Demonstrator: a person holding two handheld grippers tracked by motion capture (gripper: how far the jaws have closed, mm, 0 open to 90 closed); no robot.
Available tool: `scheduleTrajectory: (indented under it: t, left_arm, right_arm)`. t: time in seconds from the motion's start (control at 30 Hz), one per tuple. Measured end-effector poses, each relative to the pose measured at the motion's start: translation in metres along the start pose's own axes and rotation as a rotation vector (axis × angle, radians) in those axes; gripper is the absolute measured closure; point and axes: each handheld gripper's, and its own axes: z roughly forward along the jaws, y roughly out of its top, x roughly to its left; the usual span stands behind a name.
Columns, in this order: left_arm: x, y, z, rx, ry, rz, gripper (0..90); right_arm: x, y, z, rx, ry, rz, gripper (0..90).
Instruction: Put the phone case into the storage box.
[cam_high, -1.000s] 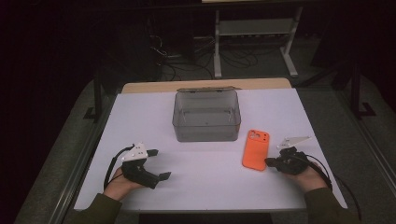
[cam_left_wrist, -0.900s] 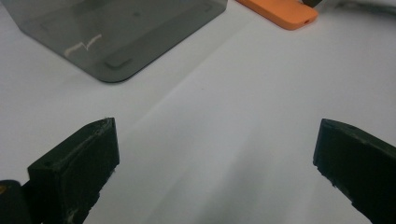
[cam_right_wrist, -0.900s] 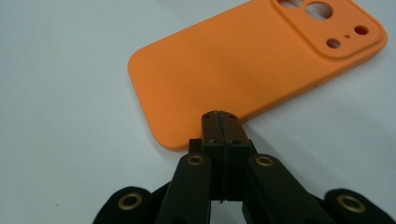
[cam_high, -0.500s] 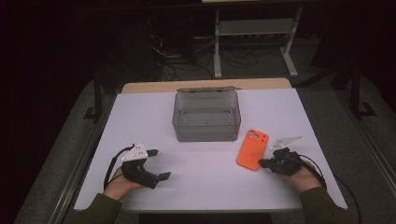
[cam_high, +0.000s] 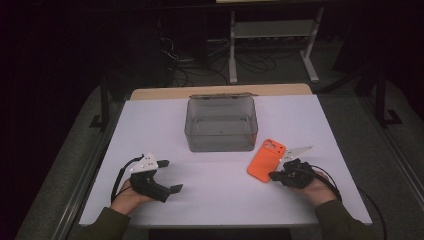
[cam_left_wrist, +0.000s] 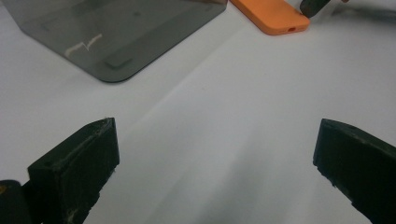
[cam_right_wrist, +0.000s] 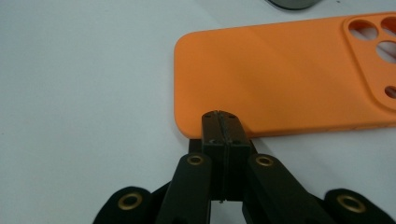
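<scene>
The orange phone case (cam_high: 266, 160) lies flat on the white table (cam_high: 220, 195), back up with the camera holes showing, just at 4 o'clock from the grey transparent box (cam_high: 220, 123). It looks light, thin and a little flexible, with a smooth skin, so I judge it best taken by its long edge. The right gripper (cam_right_wrist: 219, 122) is pressed together, its tip touching the case's edge; nothing is between the jaws. The case sits at 12 o'clock from this tip. The left gripper (cam_high: 170, 176) rests spread wide, well apart, around 9 o'clock.
</scene>
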Motion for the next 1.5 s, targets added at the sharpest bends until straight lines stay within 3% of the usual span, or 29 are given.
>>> scheduleTrajectory:
  t: [1.0,1.33,1.43,1.5]
  left_arm:
    - [0.0,0.0,0.0,0.003,-0.001,0.004,0.0]
    - [0.0,0.0,0.0,0.004,-0.002,0.005,0.0]
    - [0.0,0.0,0.0,0.005,-0.002,0.005,0.0]
    - [0.0,0.0,0.0,0.005,-0.001,0.007,0.0]
  right_arm:
    - [0.022,0.024,0.022,0.022,0.056,-0.093,89.0]
    - [0.021,0.025,0.016,-0.006,0.054,-0.078,88.7]
    - [0.02,0.024,0.013,-0.017,0.044,-0.064,85.7]
    - [0.017,0.023,0.009,-0.042,0.023,-0.049,76.3]
